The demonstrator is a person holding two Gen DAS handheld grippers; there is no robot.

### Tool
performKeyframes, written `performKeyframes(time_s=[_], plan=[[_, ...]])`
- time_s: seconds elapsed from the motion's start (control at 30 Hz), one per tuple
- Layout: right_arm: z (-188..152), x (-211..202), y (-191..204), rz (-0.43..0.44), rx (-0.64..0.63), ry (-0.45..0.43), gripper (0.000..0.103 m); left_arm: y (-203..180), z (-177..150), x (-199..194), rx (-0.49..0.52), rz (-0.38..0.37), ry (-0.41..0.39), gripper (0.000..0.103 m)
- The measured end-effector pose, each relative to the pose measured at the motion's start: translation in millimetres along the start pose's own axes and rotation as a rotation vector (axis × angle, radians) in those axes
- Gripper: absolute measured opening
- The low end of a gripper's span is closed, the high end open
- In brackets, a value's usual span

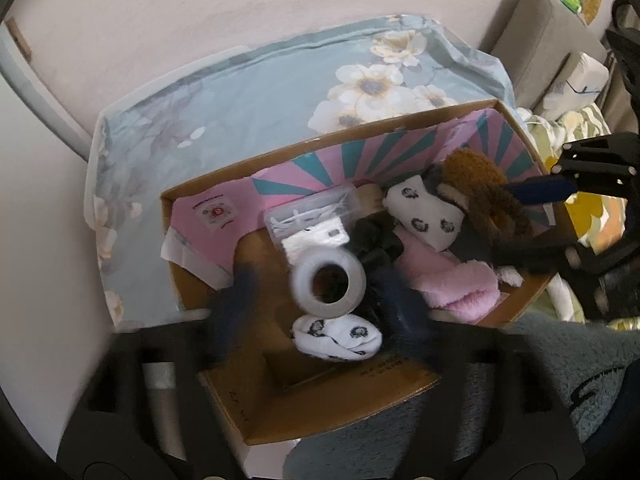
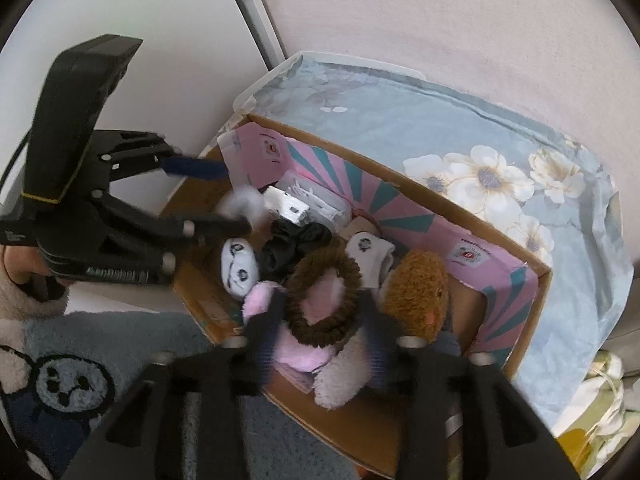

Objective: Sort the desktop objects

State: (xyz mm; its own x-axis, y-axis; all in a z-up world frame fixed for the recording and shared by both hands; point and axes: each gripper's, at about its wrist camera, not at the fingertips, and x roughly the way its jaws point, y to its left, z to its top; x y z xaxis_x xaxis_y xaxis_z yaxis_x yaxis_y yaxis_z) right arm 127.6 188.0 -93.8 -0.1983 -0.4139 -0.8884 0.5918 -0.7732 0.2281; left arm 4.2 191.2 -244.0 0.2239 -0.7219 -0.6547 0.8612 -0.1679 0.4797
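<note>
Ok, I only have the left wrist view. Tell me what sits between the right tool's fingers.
Observer: A brown hair tie, lying as a full ring, sits between the fingers of the right tool.
Operator: Check whether it is gripped.
Observer: It does not look gripped. The fingers flank the ring, which keeps its round shape, so the tool reads as open.
Operator: Say what the ring rests on.
Observer: It rests on a pink fluffy item at the near side of the cardboard box, right beside the brown plush.
</note>
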Motion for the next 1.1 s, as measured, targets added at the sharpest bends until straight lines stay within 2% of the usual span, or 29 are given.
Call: performKeyframes(time_s=[0.03,0.07,0.27,0.4,0.53,0.63,0.7,0.8,0.9,1.1], plan=[[0.1,-1.0,-0.7,-0.005,0.014,-0.003,0.076,-0.4,0.4,-1.7,0.011,0.009,-0.017,0.103],[0.1,-2.5,-1.7,-0.011,0.03,-0.005,0.084,-0.6,1.4,-2.8,0.019,0.01,-0.023,0.103],[0.4,-15.0,-1.8,-0.061,0.096,-0.045,0.103,-1.2,9.1,-14.4,0.041,0.029,-0.06,0.103],[1.1,-15.2,-3.9,-0.08,0.133,-0.053,0.102,-3.8,11.6,-19.3,0.048,0.023,-0.076,0.103],[1.2,-15.5,-6.4,-0.093,0.155,-0.056,0.102,-8.5,12.4,-24.3,0.07,0.05,-0.09,0.103],[2.2,-17.6,-6.8,-0.133,0.167,-0.049,0.102,-9.9,14.0,-28.2,0.077,0.067,-0.099,0.103],[3.4,-19.8,-11.3,-0.163,0.223,-0.025,0.102,-8.6,16.4,-30.3,0.07,0.083,-0.1,0.103],[4.9,-29.9,-15.6,-0.185,0.286,-0.031,0.102,-4.8,21.6,-39.4,0.041,0.094,-0.114,0.103],[8.5,-42.7,-15.3,-0.251,0.317,-0.053,0.102,-1.3,25.9,-51.9,0.026,0.112,-0.142,0.103],[15.1,-59.8,-17.4,-0.326,0.393,-0.076,0.102,7.8,33.8,-72.0,-0.088,0.135,-0.189,0.103]])
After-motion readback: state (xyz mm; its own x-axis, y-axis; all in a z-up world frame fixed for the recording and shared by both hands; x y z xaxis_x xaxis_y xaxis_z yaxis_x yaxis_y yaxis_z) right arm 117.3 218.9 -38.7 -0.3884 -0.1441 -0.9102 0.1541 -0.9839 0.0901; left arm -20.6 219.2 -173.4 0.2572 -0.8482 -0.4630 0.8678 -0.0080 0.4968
